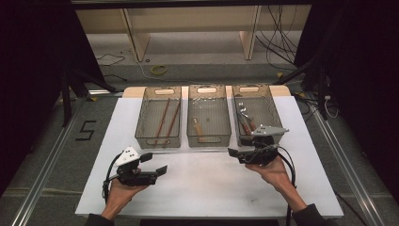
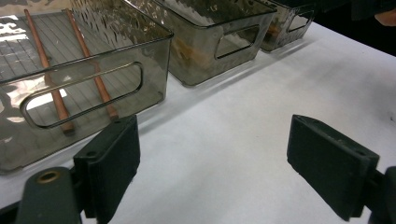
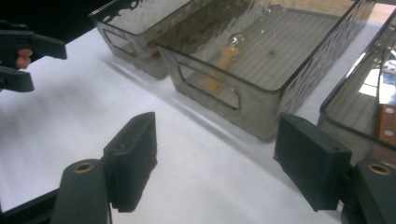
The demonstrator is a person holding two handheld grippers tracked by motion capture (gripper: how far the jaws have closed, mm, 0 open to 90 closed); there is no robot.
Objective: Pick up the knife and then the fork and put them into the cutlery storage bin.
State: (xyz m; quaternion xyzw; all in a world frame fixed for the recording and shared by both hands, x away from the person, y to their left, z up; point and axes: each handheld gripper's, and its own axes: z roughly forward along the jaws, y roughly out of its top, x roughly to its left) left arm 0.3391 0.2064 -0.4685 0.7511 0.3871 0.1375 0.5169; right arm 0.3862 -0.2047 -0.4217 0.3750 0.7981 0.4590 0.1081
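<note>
White sheeting covers the table (image 1: 207, 183), and across its far half we see three smoky translucent plastic bins side by side. The left bin (image 1: 158, 117) holds two long reddish-brown wooden chopsticks (image 1: 167, 120) lying lengthwise; the middle bin (image 1: 208, 117) holds a short tan wooden-handled utensil (image 1: 198, 127); the right bin (image 1: 256, 110) holds metal utensils with reddish handles (image 1: 244, 120). We find the left gripper (image 1: 157, 164) low over the near left of the table, just short of the left bin, its fingers (image 2: 109, 163) spread wide apart with nothing between them. The right gripper (image 1: 235, 153) sits at the near end of the right bin, its fingers (image 3: 133, 156) likewise wide open and empty, pointing left.
</note>
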